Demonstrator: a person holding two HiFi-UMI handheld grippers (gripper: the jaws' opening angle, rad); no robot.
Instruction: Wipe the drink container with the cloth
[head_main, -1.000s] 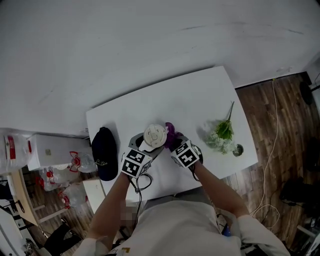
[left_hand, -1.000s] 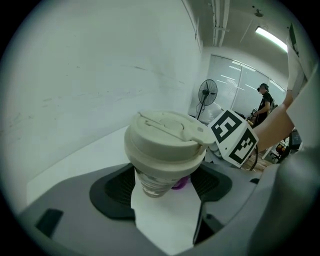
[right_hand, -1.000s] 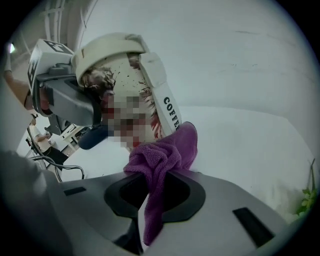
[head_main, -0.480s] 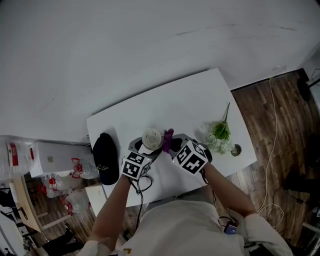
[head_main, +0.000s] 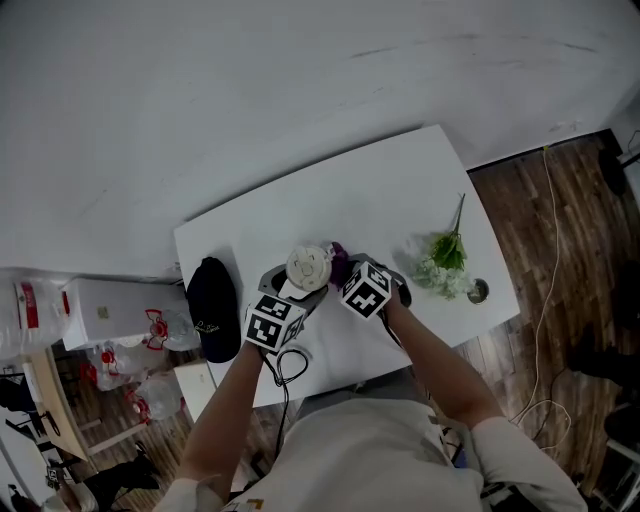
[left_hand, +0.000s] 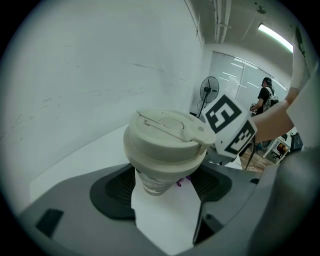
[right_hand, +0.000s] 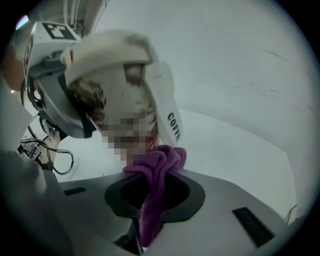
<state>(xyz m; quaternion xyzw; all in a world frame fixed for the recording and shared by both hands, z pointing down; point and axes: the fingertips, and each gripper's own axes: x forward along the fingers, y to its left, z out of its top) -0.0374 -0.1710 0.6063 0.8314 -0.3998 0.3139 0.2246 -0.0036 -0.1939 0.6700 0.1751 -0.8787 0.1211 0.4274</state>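
Left gripper jaws clamped on the lower body of the lidded cup, at the desk's front middle. Right gripper jaws clamped on purple cloth, which touches the cup's side. Cap and flowers lie well apart.

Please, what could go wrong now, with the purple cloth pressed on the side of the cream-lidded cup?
1. The left gripper grips the cream lidded coffee cup low on its narrow tapered body; a sideways push from the purple cloth might tilt it or slip it out.
2. Only a small fold of cloth sticks past the right gripper, so its hard tips could scrape the cup.
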